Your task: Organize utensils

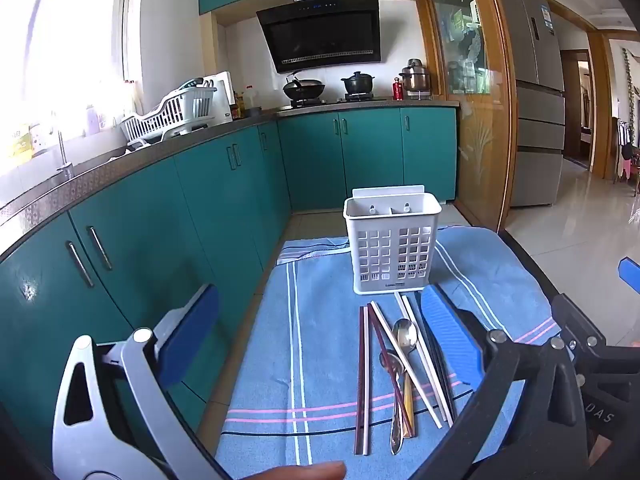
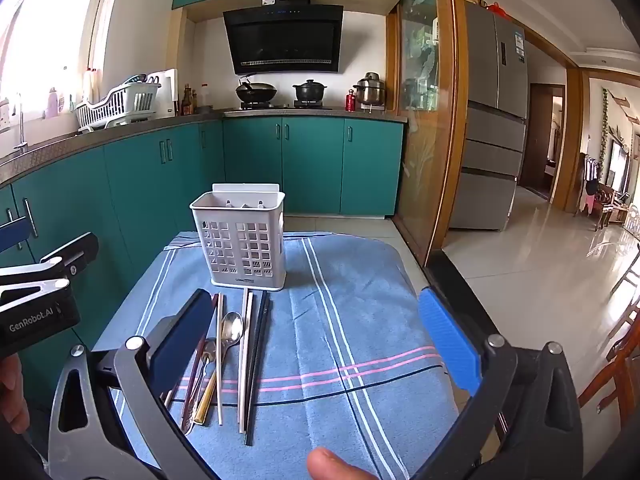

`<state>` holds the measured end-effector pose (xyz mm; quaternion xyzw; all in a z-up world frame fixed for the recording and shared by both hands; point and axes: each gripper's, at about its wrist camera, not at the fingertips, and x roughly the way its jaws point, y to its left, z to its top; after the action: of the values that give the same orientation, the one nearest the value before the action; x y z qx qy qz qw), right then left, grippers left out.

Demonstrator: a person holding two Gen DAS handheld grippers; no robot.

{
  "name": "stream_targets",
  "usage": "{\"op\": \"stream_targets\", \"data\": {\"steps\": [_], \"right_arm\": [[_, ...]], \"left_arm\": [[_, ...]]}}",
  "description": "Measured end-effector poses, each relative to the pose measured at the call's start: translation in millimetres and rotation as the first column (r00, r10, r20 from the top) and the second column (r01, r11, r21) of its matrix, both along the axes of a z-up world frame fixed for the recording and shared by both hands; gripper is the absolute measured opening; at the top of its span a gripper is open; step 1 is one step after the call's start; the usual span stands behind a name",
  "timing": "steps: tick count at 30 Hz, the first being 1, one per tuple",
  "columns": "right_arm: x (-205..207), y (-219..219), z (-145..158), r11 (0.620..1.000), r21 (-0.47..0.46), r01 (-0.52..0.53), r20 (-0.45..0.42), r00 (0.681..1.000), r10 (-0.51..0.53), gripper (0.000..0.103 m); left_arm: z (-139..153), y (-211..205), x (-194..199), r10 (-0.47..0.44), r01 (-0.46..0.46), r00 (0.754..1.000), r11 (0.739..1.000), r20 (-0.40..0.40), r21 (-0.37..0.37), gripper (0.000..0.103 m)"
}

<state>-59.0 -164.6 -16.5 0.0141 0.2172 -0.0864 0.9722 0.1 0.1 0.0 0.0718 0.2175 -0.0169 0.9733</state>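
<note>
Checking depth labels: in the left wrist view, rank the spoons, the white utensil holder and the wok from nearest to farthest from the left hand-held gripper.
1. Spoons, on the blue cloth just ahead, right of centre.
2. White utensil holder, upright at the cloth's far end.
3. Wok, on the stove at the back wall.

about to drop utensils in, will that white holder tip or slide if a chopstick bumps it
The white holder looks tall for its base and seems empty, so it is probably light and could tip if bumped near the rim. Its perforated plastic walls suggest little weight. It stands on the blue cloth, which may grip it somewhat but could bunch and carry it along if pushed low.
</note>
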Motion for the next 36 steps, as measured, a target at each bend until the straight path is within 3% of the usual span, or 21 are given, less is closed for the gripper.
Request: {"op": "stream_targets", "data": {"steps": [36], "right_arm": [[-1.4,5.1,1.1,1.0,-0.002,-0.008,0.009,1.0,0.008,0.1]], "left_arm": [[0.9,1.0,-0.1,0.001,-0.001,1.0,1.0,0.012,0.002,0.1]]}}
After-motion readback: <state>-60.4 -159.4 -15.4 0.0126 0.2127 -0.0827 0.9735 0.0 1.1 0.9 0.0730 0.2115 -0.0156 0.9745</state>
